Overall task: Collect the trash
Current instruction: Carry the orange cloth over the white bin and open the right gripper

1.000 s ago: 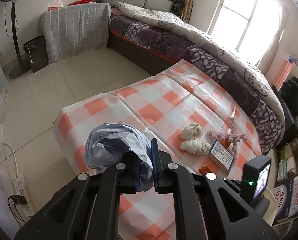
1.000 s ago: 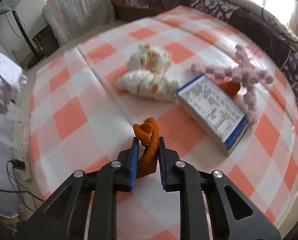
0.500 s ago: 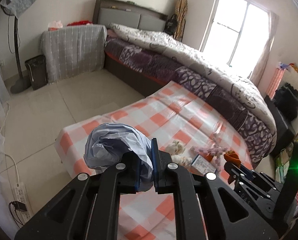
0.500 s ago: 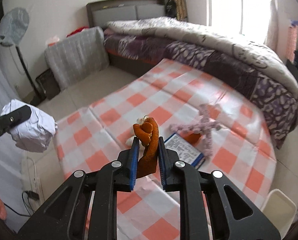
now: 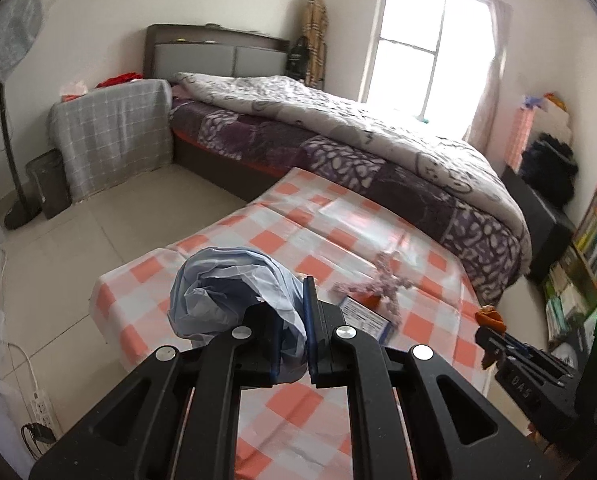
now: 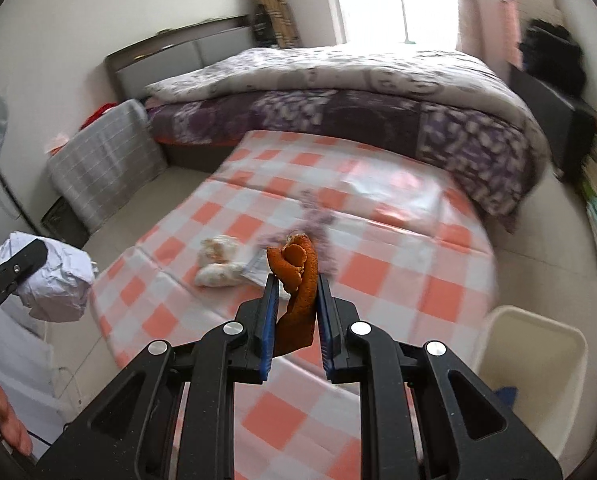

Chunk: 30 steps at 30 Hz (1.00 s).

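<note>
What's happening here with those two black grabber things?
A person is clearing trash off the checked table. The left tongs grip a crumpled pale plastic bag; the right tongs pinch an orange peel, both held above the table. A white bin stands at the table's right. Two white wads remain.

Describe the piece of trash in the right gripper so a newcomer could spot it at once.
Above the checked table by the bed, the right gripper pinches an orange peel. It is a curled, rust-orange strip standing upright between the blue pads, unlike the pale crumpled bag in the left gripper.
</note>
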Available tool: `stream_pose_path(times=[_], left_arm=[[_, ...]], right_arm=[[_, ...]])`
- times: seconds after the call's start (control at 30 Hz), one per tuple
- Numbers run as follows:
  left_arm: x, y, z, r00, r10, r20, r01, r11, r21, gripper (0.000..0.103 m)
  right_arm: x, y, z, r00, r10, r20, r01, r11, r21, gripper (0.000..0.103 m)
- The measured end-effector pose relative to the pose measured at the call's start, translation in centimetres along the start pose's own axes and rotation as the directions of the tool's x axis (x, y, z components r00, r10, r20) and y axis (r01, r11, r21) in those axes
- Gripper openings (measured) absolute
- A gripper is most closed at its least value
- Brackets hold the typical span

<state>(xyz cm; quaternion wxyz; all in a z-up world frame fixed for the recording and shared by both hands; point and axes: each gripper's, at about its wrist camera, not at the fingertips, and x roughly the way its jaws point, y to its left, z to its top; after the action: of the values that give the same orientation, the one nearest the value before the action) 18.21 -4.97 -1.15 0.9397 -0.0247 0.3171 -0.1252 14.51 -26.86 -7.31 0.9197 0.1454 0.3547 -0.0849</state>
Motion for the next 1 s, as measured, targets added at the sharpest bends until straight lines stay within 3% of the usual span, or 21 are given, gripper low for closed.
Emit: stream_pose_path(times=[0.33, 0.7, 0.8, 0.9, 1.0], left_arm=[[0.5, -6.6, -1.8, 0.997, -0.073, -0.023, 0.075, 0.991, 0.109, 0.010], [1.3, -14.0, -4.1, 0.981, -0.172, -0.087, 0.187, 0.960, 0.209, 0.010], [1.6, -16.5, -5.2, 0.968, -0.215, -0.126, 0.240, 0.942, 0.235, 0.010], [2.0, -18.7, -6.2, 0.952, -0.256, -0.168, 0.292, 0.923, 0.251, 0.010], [2.3, -20.9, -7.3, 0.931, -0.297, -0.214, 0.347, 0.902, 0.256, 0.010]], right_arm=[[-3.0, -8.6, -0.5, 0.995, -0.090, -0.037, 0.096, 0.973, 0.212, 0.018], [-5.8, -18.1, -2.7, 0.991, -0.119, -0.068, 0.137, 0.893, 0.428, 0.018], [-6.2, -20.0, -3.2, 0.990, -0.118, -0.078, 0.141, 0.874, 0.464, 0.024], [-7.1, -22.0, -3.5, 0.987, -0.147, -0.061, 0.158, 0.847, 0.508, 0.050], [-8.3, -23.6, -3.5, 0.979, -0.201, -0.030, 0.186, 0.825, 0.534, 0.054]])
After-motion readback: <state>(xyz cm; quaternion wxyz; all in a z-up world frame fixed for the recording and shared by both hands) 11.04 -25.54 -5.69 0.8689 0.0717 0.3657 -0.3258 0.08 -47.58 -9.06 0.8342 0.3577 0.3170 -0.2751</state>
